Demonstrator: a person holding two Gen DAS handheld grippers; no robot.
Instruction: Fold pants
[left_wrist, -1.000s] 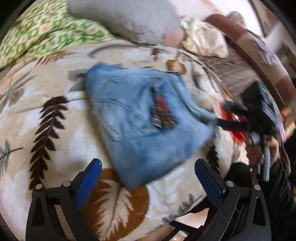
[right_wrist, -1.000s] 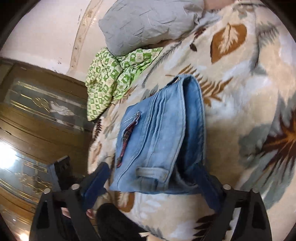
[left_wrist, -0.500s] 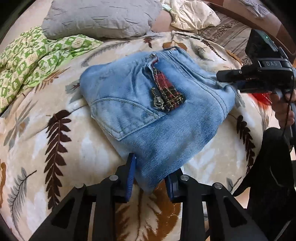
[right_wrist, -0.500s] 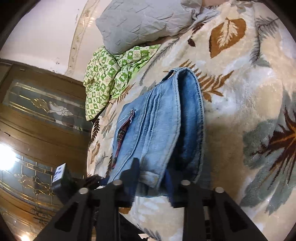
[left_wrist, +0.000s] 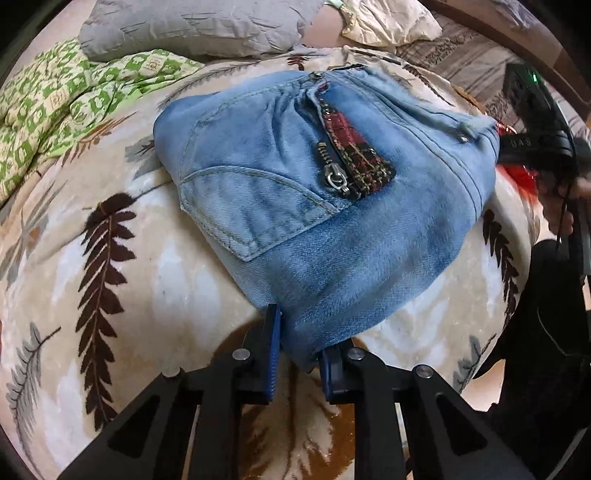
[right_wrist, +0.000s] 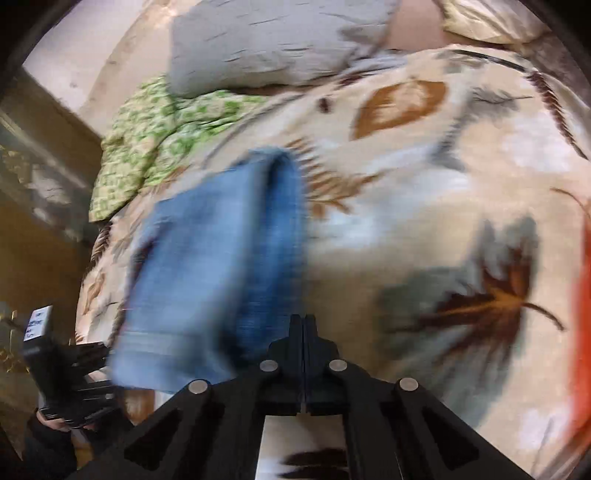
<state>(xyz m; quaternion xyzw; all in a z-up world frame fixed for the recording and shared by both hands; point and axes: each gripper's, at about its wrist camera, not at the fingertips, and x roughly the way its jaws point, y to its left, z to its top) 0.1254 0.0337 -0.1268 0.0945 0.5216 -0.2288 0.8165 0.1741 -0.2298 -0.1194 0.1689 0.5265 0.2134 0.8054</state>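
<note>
The folded pants (left_wrist: 332, 206) lie on the leaf-patterned blanket (left_wrist: 155, 295) of the bed, a compact denim bundle with the fly and zipper (left_wrist: 334, 179) facing up. From the left claw (left_wrist: 299, 354) the bundle spreads straight ahead and upward in its view; its nearest corner sits between the 2 blue pads, which are closing on that denim and already press it from both sides. The long axis of the bundle runs from this pinched corner diagonally away toward the right claw (right_wrist: 303, 325), seen at the far right edge of the left view at the waistband end.

In the right wrist view, which is blurred, the right claw's 2 fingers are pressed fully together with no gap. The pants lie just left of and ahead of its tips, and I cannot tell whether any cloth is caught between them; it looks as if the edge sits beside them, not inside.

So the left claw appears to be the 1 with a real hold. Any lift or further fold probably hinges on that corner, with the bundle's weight hanging away from it toward the right side.

A grey pillow (left_wrist: 192, 29) and a green checked cloth (left_wrist: 55, 107) lie beyond the pants, well apart.
</note>
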